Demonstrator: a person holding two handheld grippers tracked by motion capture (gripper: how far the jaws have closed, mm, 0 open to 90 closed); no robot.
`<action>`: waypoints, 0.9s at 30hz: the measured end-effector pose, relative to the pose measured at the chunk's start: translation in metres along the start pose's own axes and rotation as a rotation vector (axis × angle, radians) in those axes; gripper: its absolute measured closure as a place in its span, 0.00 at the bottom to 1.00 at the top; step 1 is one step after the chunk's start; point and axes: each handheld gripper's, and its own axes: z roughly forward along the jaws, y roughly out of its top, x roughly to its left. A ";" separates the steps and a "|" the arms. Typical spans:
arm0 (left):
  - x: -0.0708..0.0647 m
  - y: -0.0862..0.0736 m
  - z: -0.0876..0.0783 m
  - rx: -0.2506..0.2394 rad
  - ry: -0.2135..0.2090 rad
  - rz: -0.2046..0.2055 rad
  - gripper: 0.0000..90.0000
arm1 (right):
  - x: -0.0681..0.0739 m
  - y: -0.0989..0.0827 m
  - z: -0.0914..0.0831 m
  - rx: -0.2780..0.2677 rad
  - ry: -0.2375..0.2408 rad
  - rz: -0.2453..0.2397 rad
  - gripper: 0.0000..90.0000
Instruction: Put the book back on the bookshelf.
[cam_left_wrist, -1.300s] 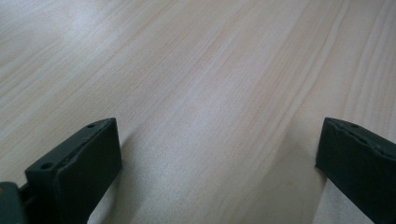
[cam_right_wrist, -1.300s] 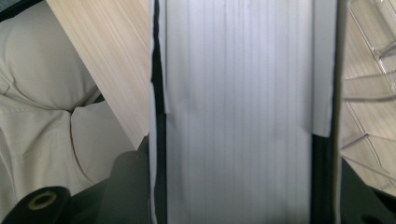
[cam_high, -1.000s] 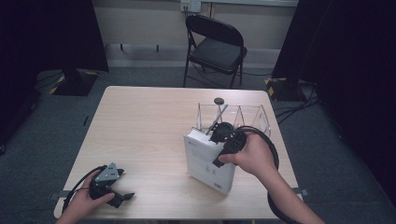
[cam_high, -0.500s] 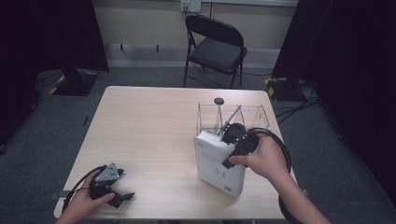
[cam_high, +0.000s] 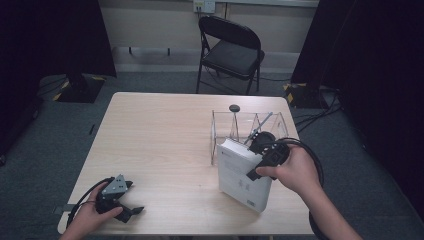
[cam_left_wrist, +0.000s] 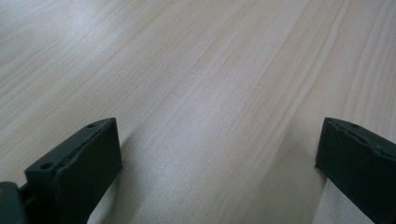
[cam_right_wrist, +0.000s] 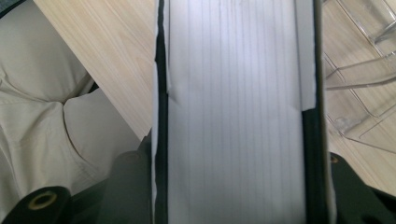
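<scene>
A: What is the right gripper (cam_high: 260, 150) doing?

B: It is clenching a thick white book with a pale cover (cam_high: 243, 172), the 2 black jaws pressing on its 2 covers. In the right gripper view the book's white page edge (cam_right_wrist: 233, 112) is running straight up between the jaws.

A: Where is the book sitting?

B: At the near right of the light wooden table (cam_high: 160, 145). It is tilting, its far end raised at the gripper and its near corner reaching toward the table's near edge. Whether that corner is touching the wood, I cannot tell.

A: And what is lying behind it?

B: A clear plastic divided rack (cam_high: 250, 125), just beyond the book's far end. In the right gripper view the rack's walls (cam_right_wrist: 359, 93) are showing at the right.

A: The left gripper (cam_high: 120, 197)?

B: It is resting at the near left corner of the table, well apart from the book. Its jaws are standing wide and released, with bare wood (cam_left_wrist: 210, 116) between them.
</scene>
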 end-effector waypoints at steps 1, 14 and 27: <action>0.000 0.000 0.000 0.001 0.001 0.000 0.00 | 0.000 -0.001 0.000 -0.002 -0.008 0.001 0.58; 0.000 0.000 0.000 0.000 0.000 0.000 0.00 | -0.010 -0.018 -0.005 -0.004 0.004 0.043 0.58; 0.000 0.000 0.000 0.000 0.000 0.000 0.00 | -0.024 -0.034 -0.010 -0.012 -0.009 0.106 0.58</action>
